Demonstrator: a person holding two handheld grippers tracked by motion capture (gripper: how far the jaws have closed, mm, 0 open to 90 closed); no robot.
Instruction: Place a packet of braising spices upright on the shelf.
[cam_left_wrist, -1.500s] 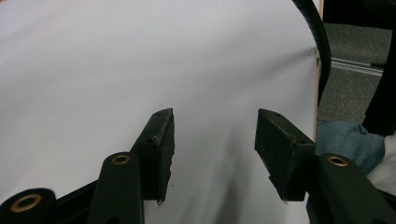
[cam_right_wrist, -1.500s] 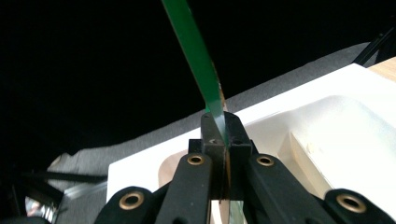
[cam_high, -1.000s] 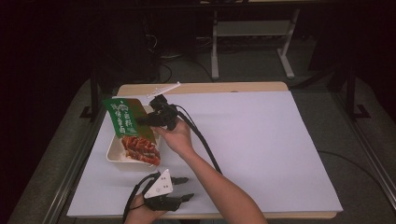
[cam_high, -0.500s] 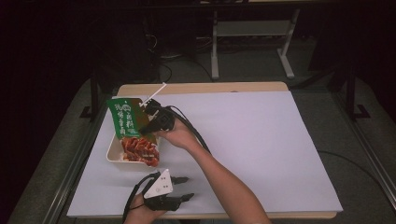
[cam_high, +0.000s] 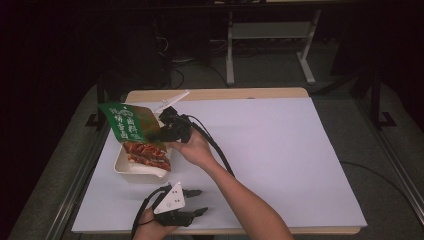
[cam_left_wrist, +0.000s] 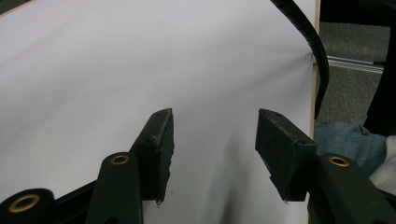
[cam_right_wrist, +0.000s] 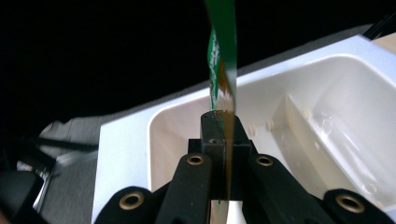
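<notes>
Dim room with dark floor, cables and a pale metal stand (cam_high: 265, 37) behind the work area; in front, a wooden surface (cam_high: 225, 94) covered by a white sheet (cam_high: 280, 155). Item one: a cream plastic tray (cam_high: 131, 167), standing near the left edge of the sheet, toward the far side. In the right gripper view its interior reads as a white basin (cam_right_wrist: 299, 121) with a low dividing rib and a glossy compartment beyond it. Item two: a green printed film lid (cam_high: 129, 121), lifted clear of the tray's far half and standing tilted above it, its red food picture (cam_high: 147, 154) lying down over the tray's near part, where the film seems to meet the rim. Item three: right gripper (cam_high: 161, 133), held in the person's right hand (cam_high: 196, 150), reaching in from the tray's right side; its fingers are clenched on the edge of the film lid, which in the right gripper view (cam_right_wrist: 224, 140) rises as a thin green strip (cam_right_wrist: 223, 51) from between the closed black pads. A black cable (cam_high: 215, 147) trails from it along the forearm. Item four: left gripper (cam_high: 201, 201), in the left hand (cam_high: 150, 227) at the near edge of the surface, well apart from the tray, a grey three-cornered plate (cam_high: 171, 199) on top. Its fingers (cam_left_wrist: 159, 149) stand released, wide apart, with bare white sheet between them. Item five: a white strip-like object (cam_high: 171, 100) at the far edge of the surface, just beyond the tray; its nature cannot be told.
</notes>
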